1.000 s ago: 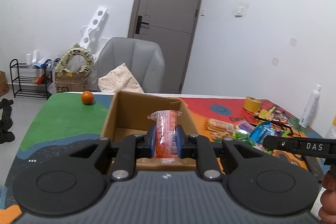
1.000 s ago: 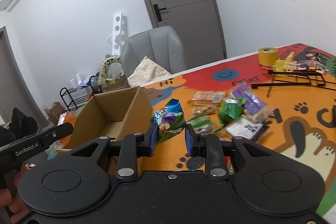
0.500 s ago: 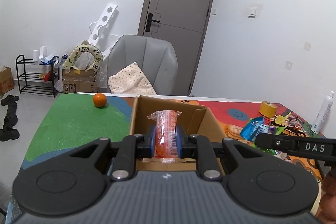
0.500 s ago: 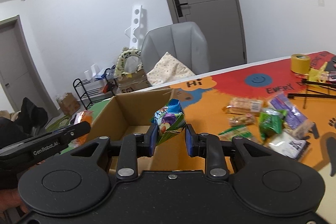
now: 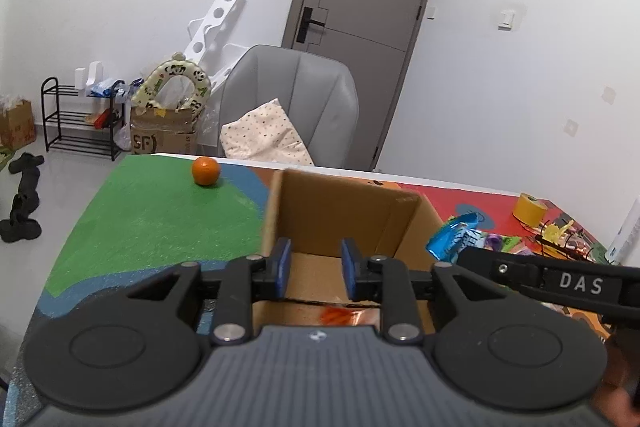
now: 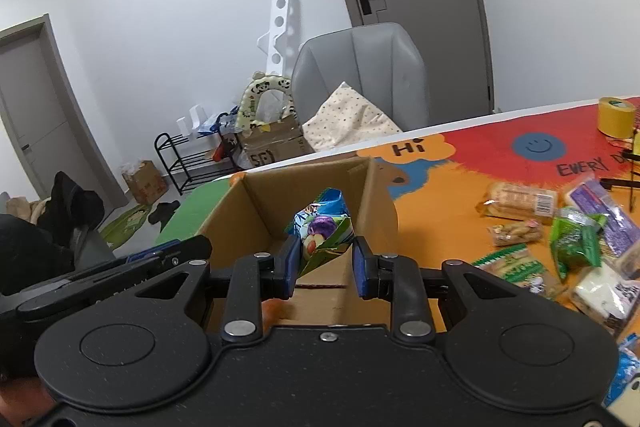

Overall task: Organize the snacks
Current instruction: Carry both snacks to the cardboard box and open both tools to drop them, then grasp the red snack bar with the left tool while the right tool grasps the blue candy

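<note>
So the blue-and-green snack packet [image 6: 322, 227] is the thing that matters right now. It's pinched upright between the pads of the right hand-held gripper [image 6: 325, 267], long axis pointing up, and it hangs over the open cardboard box [image 6: 256, 211], roughly above the box's middle and a bit toward its right wall. The box floor is straight below and slightly ahead of the jaws, so my read is that the next move is basically a let-go, maybe with a small dip first. There's no sideways travel left to do.

Over on the box's near-left side, the left hand-held gripper [image 5: 315, 269] has its jaws opening with nothing between the blue pads. An orange wrapped snack [image 5: 338, 315] lies on the box floor just under and behind them, blurry, partly hidden by the gripper body. The left one looks done with its drop.

Both grippers are crowding the same near edge of the box, the left one's arm visible right beside the right one. The right is the one carrying anything.

Right of the box, the rest of the snacks are scattered on the colourful counter [image 6: 460, 187], and an orange fruit [image 5: 206, 171] sits well off beyond the box's left side.
</note>
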The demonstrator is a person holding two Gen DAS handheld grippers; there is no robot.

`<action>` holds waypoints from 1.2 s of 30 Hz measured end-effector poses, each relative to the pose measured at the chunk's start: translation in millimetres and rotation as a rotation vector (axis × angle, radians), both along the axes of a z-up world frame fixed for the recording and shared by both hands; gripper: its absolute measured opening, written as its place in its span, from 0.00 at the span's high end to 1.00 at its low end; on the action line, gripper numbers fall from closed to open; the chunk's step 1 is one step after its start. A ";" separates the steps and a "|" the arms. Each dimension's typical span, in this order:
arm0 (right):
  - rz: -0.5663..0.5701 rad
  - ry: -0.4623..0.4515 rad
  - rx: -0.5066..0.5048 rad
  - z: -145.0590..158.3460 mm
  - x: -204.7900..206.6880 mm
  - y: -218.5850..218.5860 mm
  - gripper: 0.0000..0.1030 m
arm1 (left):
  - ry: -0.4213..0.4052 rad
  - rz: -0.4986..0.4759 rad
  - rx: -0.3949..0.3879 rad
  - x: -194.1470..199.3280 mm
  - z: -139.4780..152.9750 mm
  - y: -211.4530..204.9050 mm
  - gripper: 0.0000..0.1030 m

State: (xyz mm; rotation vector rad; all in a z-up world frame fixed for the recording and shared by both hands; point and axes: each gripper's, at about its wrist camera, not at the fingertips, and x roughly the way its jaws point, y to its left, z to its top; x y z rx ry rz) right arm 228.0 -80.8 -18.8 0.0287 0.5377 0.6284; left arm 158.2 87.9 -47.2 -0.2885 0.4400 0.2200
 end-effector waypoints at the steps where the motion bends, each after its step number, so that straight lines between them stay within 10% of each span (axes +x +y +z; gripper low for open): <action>1: 0.005 -0.001 0.000 0.7 0.0 2.2 0.74 | -0.002 0.010 -0.001 -2.8 1.3 1.3 0.59; 6: 0.010 -0.014 -0.002 0.2 -4.6 6.9 0.61 | -0.020 0.054 0.002 -17.6 5.7 3.1 0.28; 15: -0.057 -0.012 0.020 6.5 -13.9 -29.1 0.36 | -0.007 0.072 0.018 -26.1 10.1 -9.2 0.14; 36: -0.235 0.015 0.057 14.1 -34.6 -133.5 0.16 | 0.050 -0.086 0.063 -34.3 28.7 -78.7 0.08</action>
